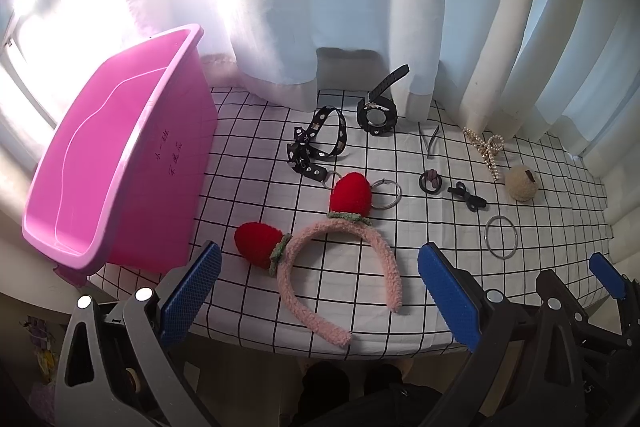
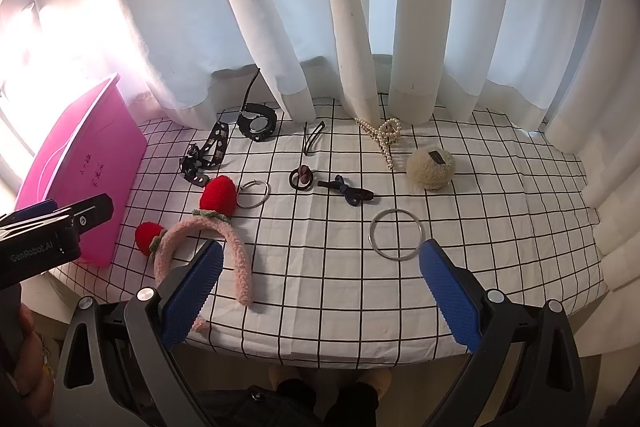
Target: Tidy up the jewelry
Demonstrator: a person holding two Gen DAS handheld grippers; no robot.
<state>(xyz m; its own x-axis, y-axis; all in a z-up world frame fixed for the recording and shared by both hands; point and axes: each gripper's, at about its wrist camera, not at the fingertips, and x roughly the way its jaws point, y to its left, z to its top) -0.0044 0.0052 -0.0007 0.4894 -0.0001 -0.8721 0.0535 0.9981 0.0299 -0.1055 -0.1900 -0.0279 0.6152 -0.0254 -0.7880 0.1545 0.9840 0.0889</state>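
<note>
You're looking at a table (image 2: 320,323) that's wearing a white cloth with a black grid. A pink plastic bin (image 1: 120,163) is sitting at its left end. Near the front edge a fuzzy pink strawberry headband (image 1: 320,259) is lying flat, with a silver bangle (image 2: 395,234) resting off to its right. Further back a black studded strap (image 1: 316,139) and a black watch (image 1: 378,115) are sitting side by side by the curtain. A pearl claw clip (image 2: 384,139), a beige plush clip (image 2: 431,165), a dark bow tie (image 2: 347,191), a small hair tie (image 2: 302,177) and a thin ring (image 2: 253,193) are lying scattered across the middle.
</note>
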